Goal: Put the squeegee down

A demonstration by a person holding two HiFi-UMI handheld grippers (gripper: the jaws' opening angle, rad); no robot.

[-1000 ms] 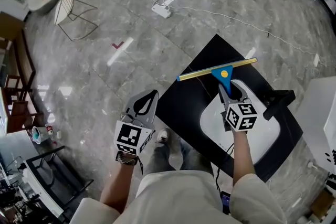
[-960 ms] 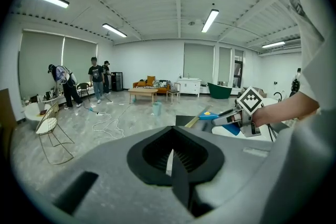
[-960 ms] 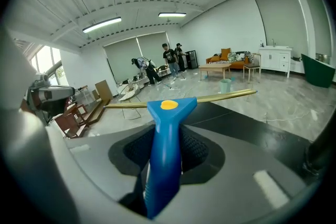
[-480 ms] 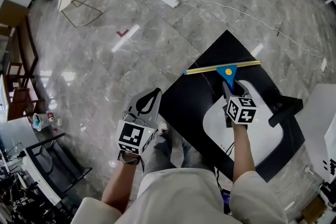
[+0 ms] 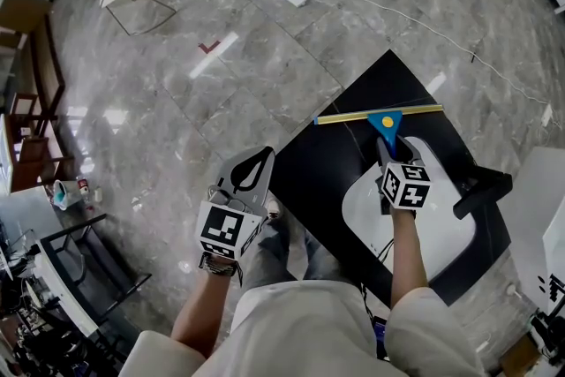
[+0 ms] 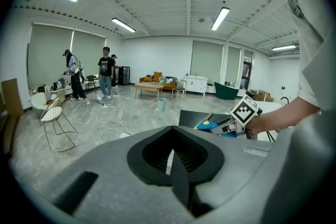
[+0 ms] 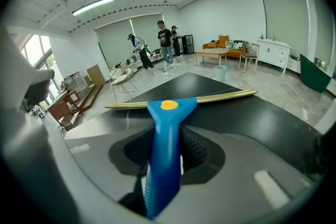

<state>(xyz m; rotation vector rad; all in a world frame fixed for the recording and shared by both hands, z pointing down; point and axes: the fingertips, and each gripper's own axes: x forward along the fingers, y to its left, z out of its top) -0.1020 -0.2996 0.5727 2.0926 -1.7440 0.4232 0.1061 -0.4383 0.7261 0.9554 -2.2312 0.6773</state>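
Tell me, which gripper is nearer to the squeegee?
Right. The right gripper holds the squeegee between its jaws; the left gripper, shut and empty, is apart, over the floor to its left.

- The right gripper (image 7: 165,153) has its fingers (image 7: 196,145) clamped on the blue handle of the squeegee (image 7: 164,134), one on each side.
- The handle runs forward to a yellow button (image 7: 169,105) and a brass-coloured blade bar (image 7: 226,95), set crosswise over the black table (image 7: 262,123); whether it touches, I can't tell.
- Beyond, people (image 7: 166,42) stand near a wire chair (image 7: 122,77); an orange sofa (image 7: 231,43) sits farther back.
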